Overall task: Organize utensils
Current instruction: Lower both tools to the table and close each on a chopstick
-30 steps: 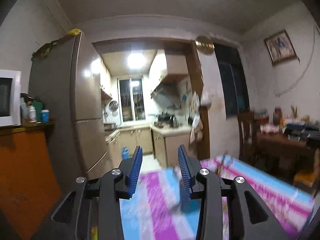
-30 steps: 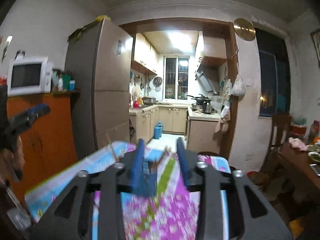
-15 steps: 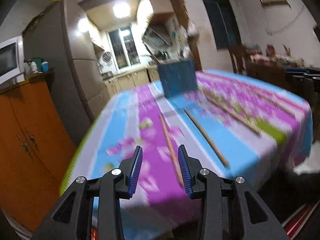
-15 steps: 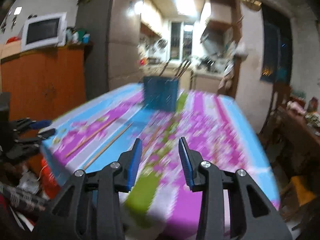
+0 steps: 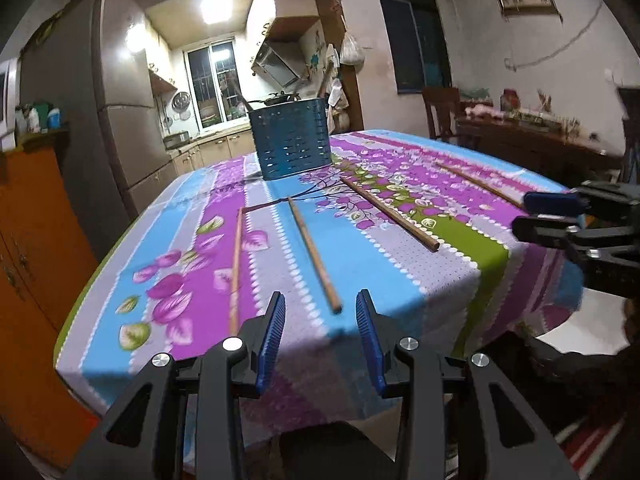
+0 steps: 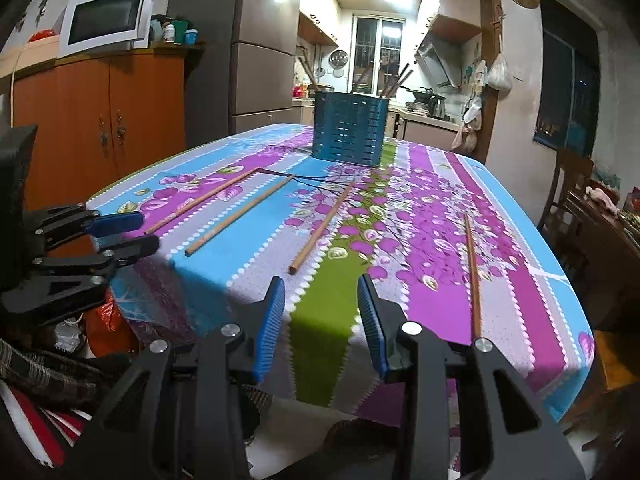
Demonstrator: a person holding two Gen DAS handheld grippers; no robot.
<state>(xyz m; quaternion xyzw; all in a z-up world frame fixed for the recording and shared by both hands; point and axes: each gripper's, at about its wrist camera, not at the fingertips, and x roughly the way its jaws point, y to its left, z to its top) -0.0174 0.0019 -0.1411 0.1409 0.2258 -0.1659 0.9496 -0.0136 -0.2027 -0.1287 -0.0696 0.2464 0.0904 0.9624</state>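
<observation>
1. Left wrist view: left gripper hangs off the near edge of the table, jaws parted wide, nothing between them.
2. Four wooden chopsticks lie loose on the floral tablecloth: far-left chopstick, second chopstick with its near tip just ahead of the left fingers, third chopstick, fourth chopstick far right. All well apart from each other.
3. Blue perforated utensil holder stands upright at the far end of the table, beyond the chopstick tips. Nothing sits between chopsticks and holder.
4. Right gripper enters at the right edge, side-on, off the table's corner; its jaw gap is unreadable here.
5. Surroundings: orange cabinet left, fridge behind it, chair and cluttered side table right.
6. Right wrist view: right gripper also off the near edge, jaws wide apart, holding nothing.
7. Same four sticks: far-left chopstick, second chopstick, third chopstick, fourth chopstick running right up beside the right finger.
8. Only this view shows several chopsticks already standing in the utensil holder, plus a microwave on the cabinet.
9. Left gripper is seen at left, fingers slightly separated, off the table edge.
</observation>
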